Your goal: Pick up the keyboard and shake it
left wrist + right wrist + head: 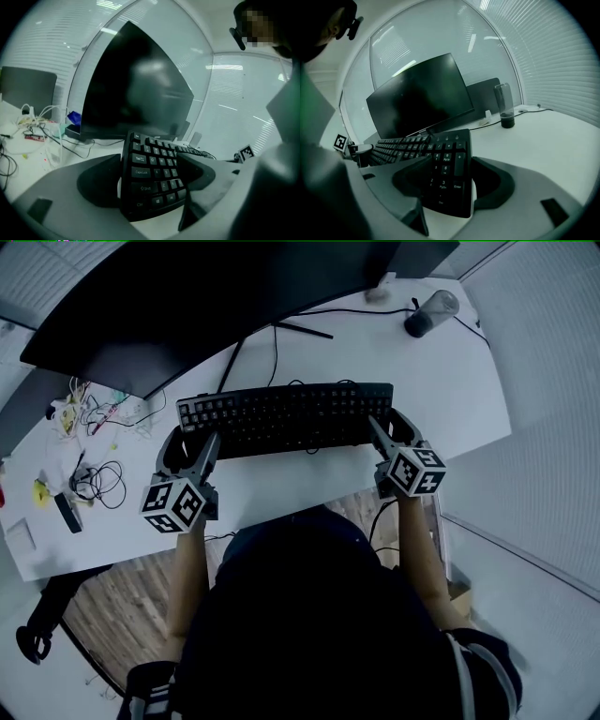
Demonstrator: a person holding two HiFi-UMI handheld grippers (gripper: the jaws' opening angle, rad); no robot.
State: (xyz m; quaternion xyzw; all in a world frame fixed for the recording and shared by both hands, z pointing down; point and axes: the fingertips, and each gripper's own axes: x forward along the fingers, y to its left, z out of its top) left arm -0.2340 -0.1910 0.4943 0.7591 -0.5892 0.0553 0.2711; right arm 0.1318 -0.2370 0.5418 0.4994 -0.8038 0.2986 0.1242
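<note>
Head view, left hand-held gripper [197, 435] and right hand-held gripper [384, 418] clamping keyboard [286, 418], monitor [216, 306] behind

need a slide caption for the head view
Handheld left gripper and right gripper each clamp one end of a black keyboard at a white desk, dark monitor behind.

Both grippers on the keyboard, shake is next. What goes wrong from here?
Slip: the left gripper and right gripper clamp only the short ends of the keyboard; hard shaking may work it loose.
The cable behind it runs back under the monitor; a big lift may yank it taut.
The monitor sits close behind; a forward swing might hit it.
</note>
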